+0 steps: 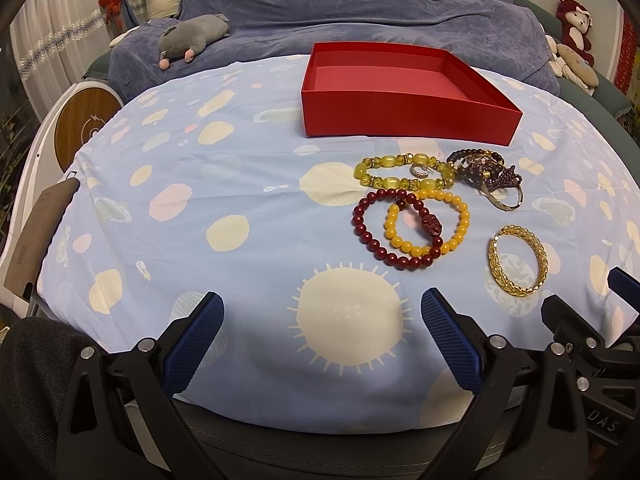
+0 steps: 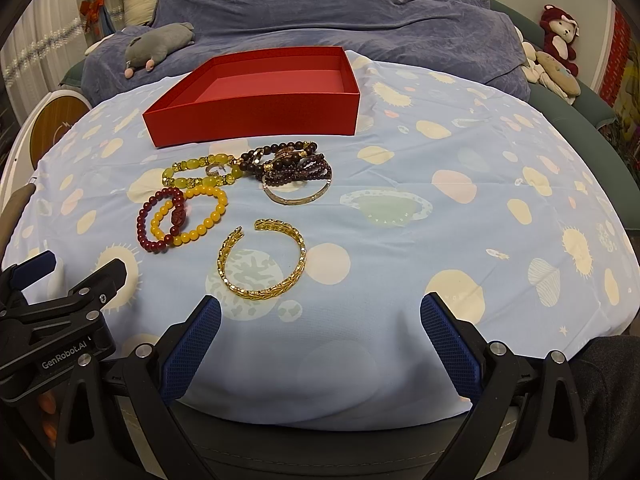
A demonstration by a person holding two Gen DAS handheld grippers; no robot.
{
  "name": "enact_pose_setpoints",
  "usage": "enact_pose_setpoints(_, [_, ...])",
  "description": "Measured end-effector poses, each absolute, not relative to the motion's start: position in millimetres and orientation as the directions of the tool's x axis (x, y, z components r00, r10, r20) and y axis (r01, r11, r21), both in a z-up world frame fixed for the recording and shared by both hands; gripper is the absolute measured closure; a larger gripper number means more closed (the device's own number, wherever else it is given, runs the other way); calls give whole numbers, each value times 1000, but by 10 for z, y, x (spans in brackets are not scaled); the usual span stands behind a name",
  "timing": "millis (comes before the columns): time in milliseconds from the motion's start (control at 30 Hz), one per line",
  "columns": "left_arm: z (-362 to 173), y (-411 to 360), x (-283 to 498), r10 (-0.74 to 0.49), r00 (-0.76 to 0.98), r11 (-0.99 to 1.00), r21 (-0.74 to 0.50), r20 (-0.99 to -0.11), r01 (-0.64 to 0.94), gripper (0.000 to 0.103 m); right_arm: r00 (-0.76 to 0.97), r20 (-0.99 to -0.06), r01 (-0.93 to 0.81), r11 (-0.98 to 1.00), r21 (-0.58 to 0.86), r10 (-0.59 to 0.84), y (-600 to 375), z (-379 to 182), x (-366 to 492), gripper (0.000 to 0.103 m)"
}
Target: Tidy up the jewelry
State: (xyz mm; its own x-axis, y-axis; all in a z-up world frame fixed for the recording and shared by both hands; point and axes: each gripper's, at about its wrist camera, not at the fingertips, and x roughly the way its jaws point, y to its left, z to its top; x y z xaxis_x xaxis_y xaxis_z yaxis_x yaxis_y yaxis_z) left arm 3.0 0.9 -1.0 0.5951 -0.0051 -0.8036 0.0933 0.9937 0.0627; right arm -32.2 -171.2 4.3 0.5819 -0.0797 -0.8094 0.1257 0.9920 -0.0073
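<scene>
Progress so far looks like zero: red box (image 1: 408, 92) sits w/ nothing visible inside, at the far side of the blue patterned cloth (image 1: 200, 208), and every piece I can see is on the cloth in front of it. Left gripper (image 1: 322, 316) is spread wide, holding nothing, hovering at the near edge; right gripper (image 2: 320, 318) same, wide open and empty, w/ the gold chain bangle (image 2: 262, 258) just ahead of it. That bangle lies alone, apart from the rest, so I judge it the easiest first pick. Beyond it, dark red bead bracelet (image 1: 394, 230) and yellow bead bracelet (image 1: 428, 224) overlap each other, red carved bead lying across the yellow one. Nearer the box, green-yellow bead bracelet (image 1: 404, 172) has a small ring (image 1: 422, 171) inside its loop, and next to it is a tangle of dark purple bead strands (image 2: 292, 166) resting on a thin metal bangle (image 2: 298, 194); can't tell how many strands. Whole job left, approx. seven pcs to move; tangle prob. needs most care.
</scene>
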Motion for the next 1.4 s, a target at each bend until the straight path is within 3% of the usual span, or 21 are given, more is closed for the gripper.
enact_pose_setpoints(1400, [47, -2, 5, -5, 599, 994, 63, -800, 92, 9, 584, -808, 125, 992, -8, -80, -1719, 52, -326, 7])
